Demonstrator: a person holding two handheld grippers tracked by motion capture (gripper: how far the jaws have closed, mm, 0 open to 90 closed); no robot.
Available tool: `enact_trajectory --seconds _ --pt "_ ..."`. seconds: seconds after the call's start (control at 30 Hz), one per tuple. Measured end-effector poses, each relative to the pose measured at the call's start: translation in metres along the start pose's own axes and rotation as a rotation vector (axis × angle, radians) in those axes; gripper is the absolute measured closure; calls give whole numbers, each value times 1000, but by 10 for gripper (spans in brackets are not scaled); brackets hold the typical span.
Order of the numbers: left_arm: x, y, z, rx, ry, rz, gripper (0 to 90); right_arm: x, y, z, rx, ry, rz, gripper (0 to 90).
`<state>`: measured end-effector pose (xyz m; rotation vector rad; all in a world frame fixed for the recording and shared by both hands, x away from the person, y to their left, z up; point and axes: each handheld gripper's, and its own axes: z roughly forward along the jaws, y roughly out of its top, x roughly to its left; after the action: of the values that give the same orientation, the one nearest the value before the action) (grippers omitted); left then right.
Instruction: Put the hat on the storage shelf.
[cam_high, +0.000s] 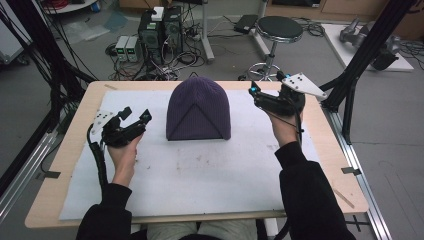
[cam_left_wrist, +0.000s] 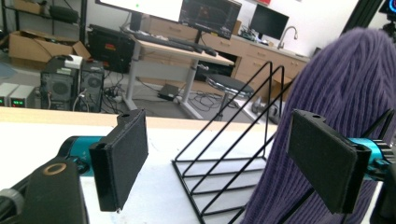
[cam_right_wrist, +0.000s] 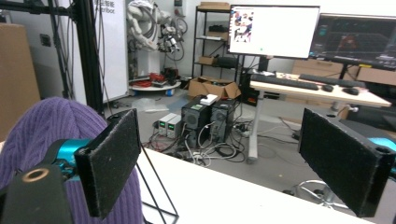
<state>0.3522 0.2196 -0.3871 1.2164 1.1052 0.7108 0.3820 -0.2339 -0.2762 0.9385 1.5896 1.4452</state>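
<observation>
Taking the hat (cam_high: 198, 108) as my landmark, it sits on the white mat (cam_high: 200, 175) toward the table's far middle, draped over a black wire rack (cam_left_wrist: 224, 158) whose triangular frame pokes out from under the knit. Nearest me and to the hat's left, my left gripper (cam_high: 136, 116) hovers just above the mat, jaws spread wide and holding nothing. Farther off, to the hat's right and near its crown, my right gripper (cam_high: 256, 92) is raised, jaws likewise spread and empty (its own view catches the purple knit just beside one pad). I judge this the approach step, before any grasp. Next I would close in from both sides and pinch the knit, not the wire, to lift the hat clear.
</observation>
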Motion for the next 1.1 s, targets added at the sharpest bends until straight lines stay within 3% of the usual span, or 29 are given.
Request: enact_trajectory --seconds 0.3,0.53,0.6,0.83,1.1 --pt "9 9 -22 -42 40 7 209 -7 -9 -29 5 0 -22 116" --pt "13 13 -37 -82 87 26 208 -12 -28 -48 -10 -12 -4 115" --pt "14 13 -40 -89 93 31 208 -15 -39 -53 -2 -25 20 115" --pt "14 4 -54 -150 102 48 208 -16 -62 -65 3 -48 32 115" --pt "22 -10 -65 -154 135 31 208 -21 -89 -74 9 -78 62 115"
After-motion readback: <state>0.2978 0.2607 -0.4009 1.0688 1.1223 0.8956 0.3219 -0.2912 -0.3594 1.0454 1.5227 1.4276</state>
